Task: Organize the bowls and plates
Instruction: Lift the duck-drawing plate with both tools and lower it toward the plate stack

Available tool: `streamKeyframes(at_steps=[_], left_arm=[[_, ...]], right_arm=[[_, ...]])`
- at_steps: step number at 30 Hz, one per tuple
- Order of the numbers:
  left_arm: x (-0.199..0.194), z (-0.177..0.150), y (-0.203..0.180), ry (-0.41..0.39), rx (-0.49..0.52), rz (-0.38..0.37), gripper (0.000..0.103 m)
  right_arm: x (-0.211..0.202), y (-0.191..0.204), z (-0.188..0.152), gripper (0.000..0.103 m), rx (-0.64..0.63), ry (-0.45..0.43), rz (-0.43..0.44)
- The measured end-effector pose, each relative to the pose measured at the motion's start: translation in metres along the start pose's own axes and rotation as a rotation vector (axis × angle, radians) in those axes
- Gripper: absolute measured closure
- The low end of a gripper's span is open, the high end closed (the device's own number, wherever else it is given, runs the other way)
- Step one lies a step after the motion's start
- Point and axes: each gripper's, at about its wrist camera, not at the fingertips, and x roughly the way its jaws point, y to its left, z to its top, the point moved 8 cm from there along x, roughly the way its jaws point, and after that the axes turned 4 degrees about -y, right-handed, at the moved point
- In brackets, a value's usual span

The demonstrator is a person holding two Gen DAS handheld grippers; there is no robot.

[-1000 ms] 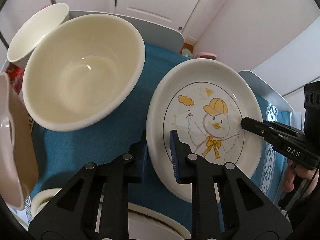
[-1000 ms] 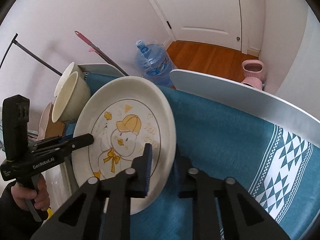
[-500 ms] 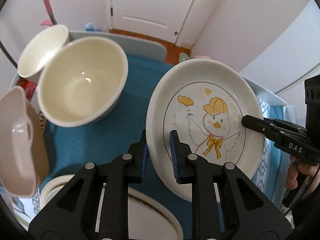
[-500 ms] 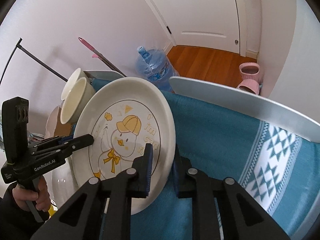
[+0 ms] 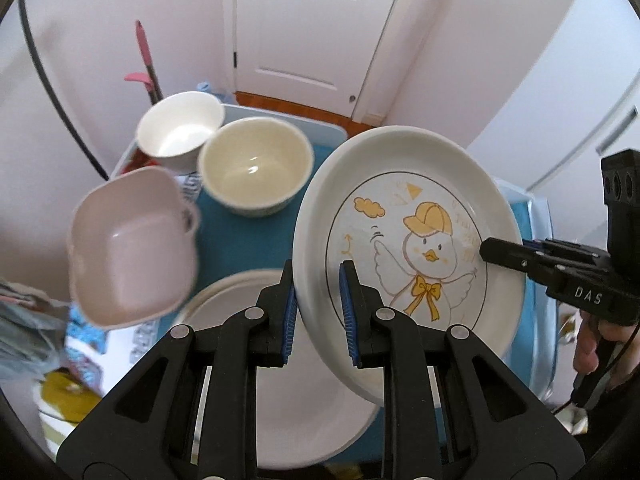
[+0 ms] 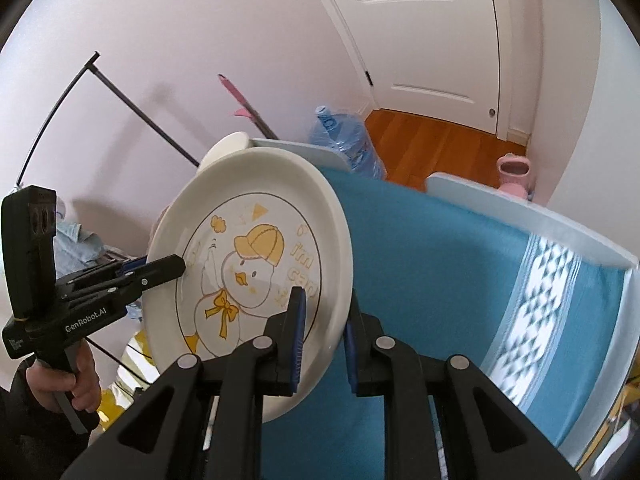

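- I hold the duck plate [image 5: 408, 240] with both tools. The left hand-held gripper [image 5: 318, 308] is clamped on the plate's rim, low in the middle of the left wrist view.
- The right hand-held gripper [image 6: 324, 340] is clamped on the rim across from it, low in the middle of the right wrist view. Each tool pinches one side, so neither hand is nearer.
- The plate is up in the air and tilted. Its picture side faces up toward both cameras. A round plate has no long side, so the line that counts runs from one grip to the other.
- Below and to the left in the left wrist view, a plain white plate [image 5: 256, 344] lies flat on the tabletop [image 5: 244, 240]. I think the duck plate goes on it, so it must go down and left.
- The cream bowl [image 5: 256, 172], white bowl [image 5: 180, 130] and pink square bowl [image 5: 128, 244] sit to the upper left, mouths up.
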Motion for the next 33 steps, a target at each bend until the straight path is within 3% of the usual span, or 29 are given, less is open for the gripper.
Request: streamKeyframes(at_steps=[7,15,33], left_arm=[[-0.010,-0.044,0.042,0.075,0.079,-0.049,0.085],[0.019,-0.090,0.073,0.167,0.211,-0.101,0.085],[0.052,-0.095,0.062,0.185,0.448,-0.068,0.085]], right_arm=[[0.011,0.047,-0.041,0.087,0.102,-0.029,-0.054],[0.038,0.071,-0.084,0.087,0.177,-0.032,-0.173],[0.057,0.068,-0.101,0.087,0.237,-0.035,-0.322]])
